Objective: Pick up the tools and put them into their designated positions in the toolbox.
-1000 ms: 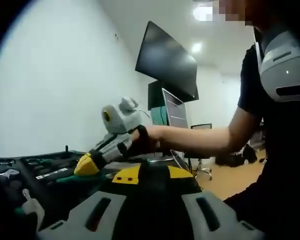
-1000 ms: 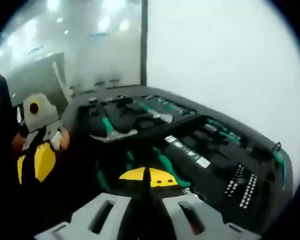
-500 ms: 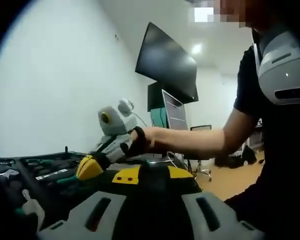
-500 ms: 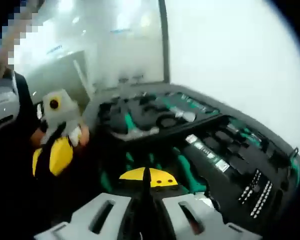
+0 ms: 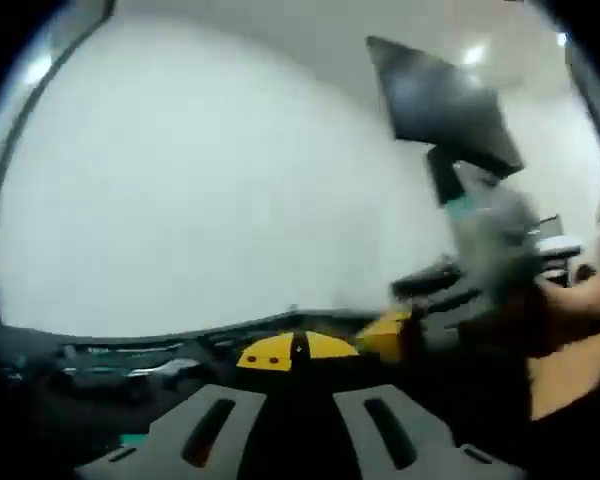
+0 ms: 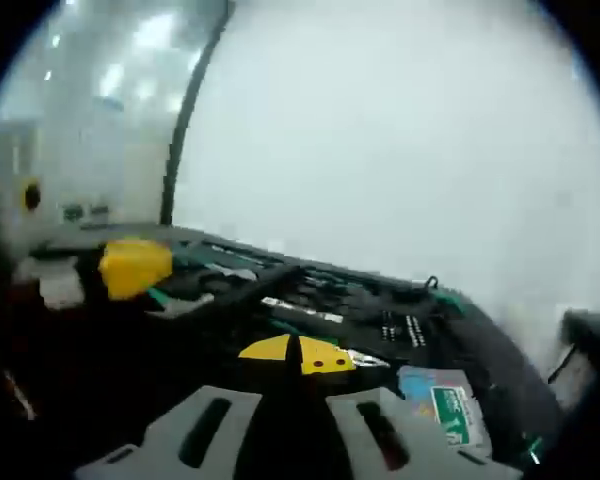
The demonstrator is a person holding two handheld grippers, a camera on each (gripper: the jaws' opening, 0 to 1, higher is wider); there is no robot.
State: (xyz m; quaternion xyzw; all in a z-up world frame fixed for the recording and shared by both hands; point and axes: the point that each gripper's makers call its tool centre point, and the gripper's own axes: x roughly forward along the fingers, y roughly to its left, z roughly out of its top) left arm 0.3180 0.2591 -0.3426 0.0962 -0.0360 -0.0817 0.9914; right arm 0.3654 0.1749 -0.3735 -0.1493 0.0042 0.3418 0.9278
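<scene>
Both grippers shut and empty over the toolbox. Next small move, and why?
Probably open the right gripper and dip it toward the toolbox. Its jaws are closed on nothing, and the tools lie just ahead and below. The left gripper view is too blurred to aim from.

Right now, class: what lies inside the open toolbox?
Inside the toolbox, dark moulded slots hold green-handled tools and a row of bits. The near compartments are covered by the right tongs.

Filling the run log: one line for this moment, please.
left gripper: shut, empty | right gripper: shut, empty | open black toolbox with green-handled tools: ahead | views: motion-blurred
</scene>
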